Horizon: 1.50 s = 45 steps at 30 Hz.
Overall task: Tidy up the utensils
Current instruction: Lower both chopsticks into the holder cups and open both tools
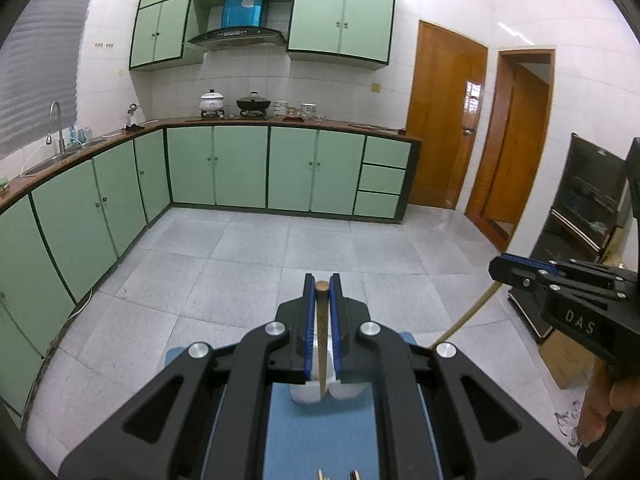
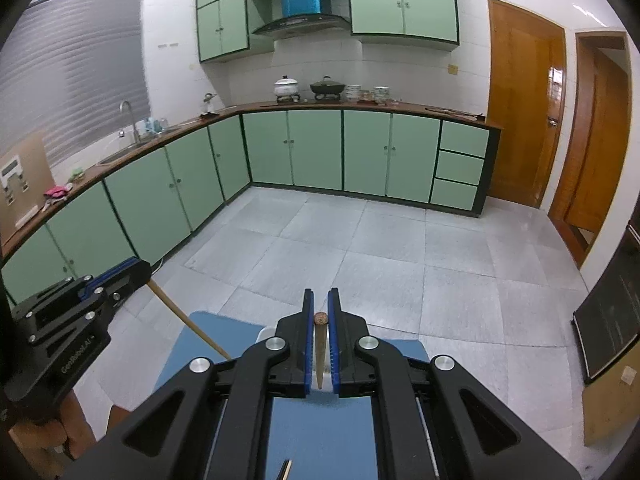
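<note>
Currently mid-carry: left hand-held gripper (image 1: pixel 322 300) clamped on one chopstick (image 1: pixel 322 336), right hand-held gripper (image 2: pixel 321 320) clamped on second chopstick (image 2: pixel 320 354), both above blue mat (image 2: pixel 320 432). Next: lower toward white holder (image 1: pixel 308 394) at 6 o'clock, then release.

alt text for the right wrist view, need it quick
The right tool is shut on a wooden stick above a blue mat. At left, the left tool grips another wooden stick. Beyond them are a grey tiled floor and green kitchen cabinets.
</note>
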### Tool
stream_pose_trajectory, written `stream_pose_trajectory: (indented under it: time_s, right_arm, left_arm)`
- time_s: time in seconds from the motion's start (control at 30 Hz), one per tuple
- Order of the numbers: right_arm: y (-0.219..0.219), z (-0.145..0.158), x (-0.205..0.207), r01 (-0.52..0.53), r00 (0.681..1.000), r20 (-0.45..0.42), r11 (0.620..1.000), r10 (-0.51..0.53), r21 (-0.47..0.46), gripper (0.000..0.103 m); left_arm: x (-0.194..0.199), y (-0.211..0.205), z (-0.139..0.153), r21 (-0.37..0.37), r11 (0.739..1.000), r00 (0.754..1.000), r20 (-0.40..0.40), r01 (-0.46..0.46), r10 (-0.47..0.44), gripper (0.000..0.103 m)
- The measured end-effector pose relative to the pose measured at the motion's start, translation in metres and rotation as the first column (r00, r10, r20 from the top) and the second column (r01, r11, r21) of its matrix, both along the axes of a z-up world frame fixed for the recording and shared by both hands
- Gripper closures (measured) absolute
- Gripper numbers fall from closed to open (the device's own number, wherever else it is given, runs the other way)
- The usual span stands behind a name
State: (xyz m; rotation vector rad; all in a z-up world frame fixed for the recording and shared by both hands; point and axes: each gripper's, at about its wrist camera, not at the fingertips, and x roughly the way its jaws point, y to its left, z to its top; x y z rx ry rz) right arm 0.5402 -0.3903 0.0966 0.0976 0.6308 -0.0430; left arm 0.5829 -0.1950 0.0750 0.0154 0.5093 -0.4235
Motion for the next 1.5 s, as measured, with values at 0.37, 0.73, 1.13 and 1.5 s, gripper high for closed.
stream_pose_trajectory:
  time_s: [0.37, 0.73, 1.13, 1.5]
  right_arm:
    - [-0.025, -0.061, 0.074, 0.028, 0.999, -0.032, 0.999, -0.026, 0.036, 0.096]
    - [-0.032, -0.131, 0.095, 0.023, 0.991, -0.13, 0.996, -0.012, 0.081, 0.096]
    - [-0.031, -0.114, 0.067, 0.032, 0.994, -0.103, 0.997, -0.025, 0.068, 0.093]
    - [-0.004, -0.098, -0.042, -0.036, 0.999, -0.013, 0.999, 0.036, 0.004, 0.077]
  left_arm:
    - [0.069, -0.024, -0.052, 0.009, 1.0, 1.0, -0.007, -0.005, 0.005, 0.097]
    - [0.092, -0.012, -0.116, 0.041, 0.999, 0.995, -0.1, -0.013, 0.017, 0.096]
    - [0.07, 0.005, -0.084, 0.06, 0.998, 0.997, -0.063, -0.034, 0.038, 0.084]
    - [-0.031, 0.047, -0.065, 0.087, 0.995, 0.999, -0.015, -0.044, 0.045, 0.044]
